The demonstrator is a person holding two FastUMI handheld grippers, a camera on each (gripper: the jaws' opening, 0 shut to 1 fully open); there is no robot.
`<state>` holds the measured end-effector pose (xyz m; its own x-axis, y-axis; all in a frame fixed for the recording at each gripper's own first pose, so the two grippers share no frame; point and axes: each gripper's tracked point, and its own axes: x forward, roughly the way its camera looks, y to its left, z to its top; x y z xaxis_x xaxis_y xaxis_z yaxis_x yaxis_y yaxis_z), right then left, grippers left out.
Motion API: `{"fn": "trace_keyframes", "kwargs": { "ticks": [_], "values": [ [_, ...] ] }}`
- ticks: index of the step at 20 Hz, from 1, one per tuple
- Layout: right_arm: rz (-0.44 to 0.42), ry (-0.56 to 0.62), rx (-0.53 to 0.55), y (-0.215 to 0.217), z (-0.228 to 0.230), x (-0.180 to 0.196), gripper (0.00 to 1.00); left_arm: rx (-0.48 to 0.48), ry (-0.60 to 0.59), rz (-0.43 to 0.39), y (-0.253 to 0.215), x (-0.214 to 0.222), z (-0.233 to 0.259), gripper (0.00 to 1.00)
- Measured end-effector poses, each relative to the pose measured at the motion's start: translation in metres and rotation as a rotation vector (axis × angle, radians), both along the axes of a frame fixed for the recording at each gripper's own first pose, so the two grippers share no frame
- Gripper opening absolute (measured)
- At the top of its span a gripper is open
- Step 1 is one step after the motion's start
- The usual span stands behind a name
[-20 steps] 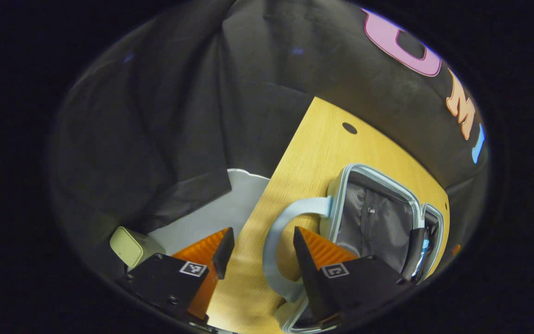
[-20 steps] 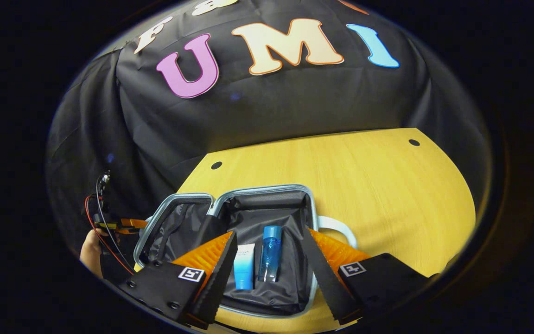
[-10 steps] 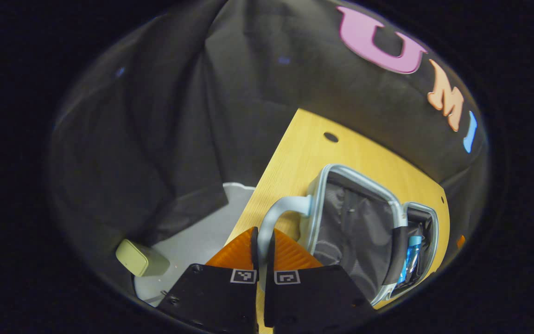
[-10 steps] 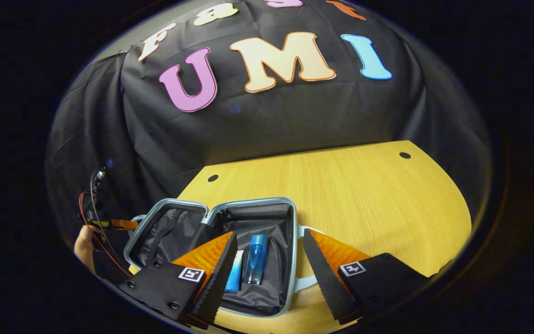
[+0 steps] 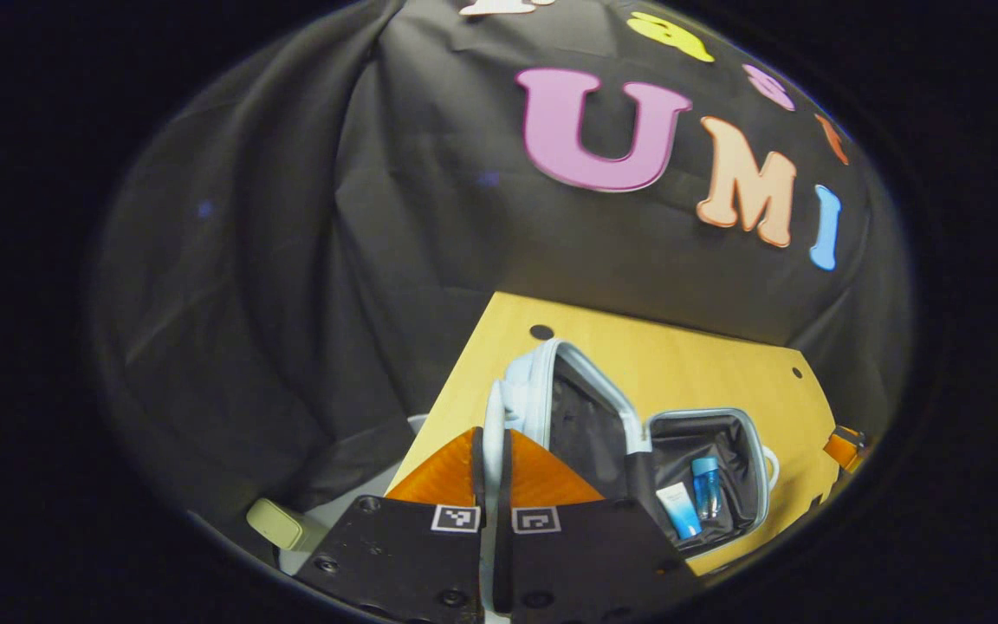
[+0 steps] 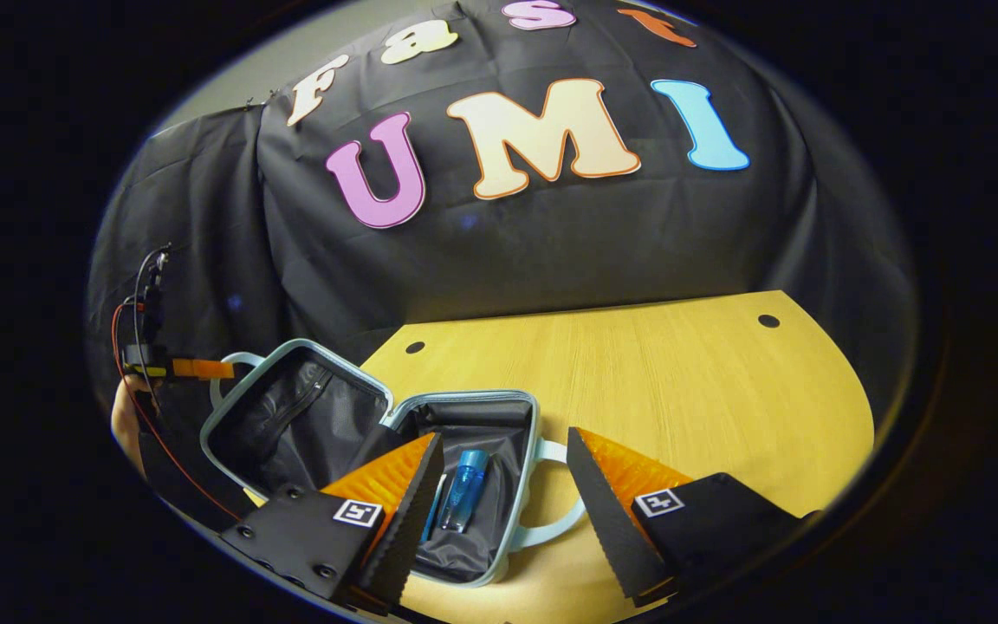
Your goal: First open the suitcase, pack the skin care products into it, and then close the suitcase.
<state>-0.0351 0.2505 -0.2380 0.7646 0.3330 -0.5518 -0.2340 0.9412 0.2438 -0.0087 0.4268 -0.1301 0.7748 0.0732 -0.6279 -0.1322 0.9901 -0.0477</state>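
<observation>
The pale blue suitcase lies on the wooden table (image 6: 681, 390). Its lid (image 5: 581, 416) is lifted and stands tilted over the base (image 5: 754, 451). My left gripper (image 5: 490, 438) is shut on the lid's handle (image 5: 493, 403); in the right gripper view the left gripper (image 6: 196, 368) is at the lid (image 6: 291, 420) on the far left. A blue bottle (image 6: 464, 481) and a white and blue tube (image 5: 679, 511) lie in the dark lined base (image 6: 499, 416). My right gripper (image 6: 505, 468) hangs open just above the base's near side, over its handle (image 6: 551, 520), touching nothing.
A pale green box (image 5: 278, 524) sits on the grey floor left of the table. The tabletop has small round holes (image 6: 768, 321) near its far corners. Bare wood (image 6: 707, 451) stretches to the right of the suitcase. A hand (image 6: 122, 425) holds the left gripper.
My left gripper closed on the lid's handle and has swung the lid up from flat towards the base. The right gripper stayed open and drew slightly back and right.
</observation>
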Motion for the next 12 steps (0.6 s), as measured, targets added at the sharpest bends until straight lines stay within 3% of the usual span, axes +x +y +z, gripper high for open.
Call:
{"fn": "trace_keyframes", "kwargs": {
  "ticks": [5, 12],
  "values": [
    [0.023, -0.031, 0.025, -0.034, 0.021, 0.008, 0.90, -0.020, -0.073, -0.070, -0.074, 0.007, 0.047, 0.00],
    [0.004, -0.045, 0.052, -0.075, 0.030, 0.006, 0.90, -0.069, -0.114, -0.227, -0.184, 0.015, 0.065, 0.00]
  ]
}}
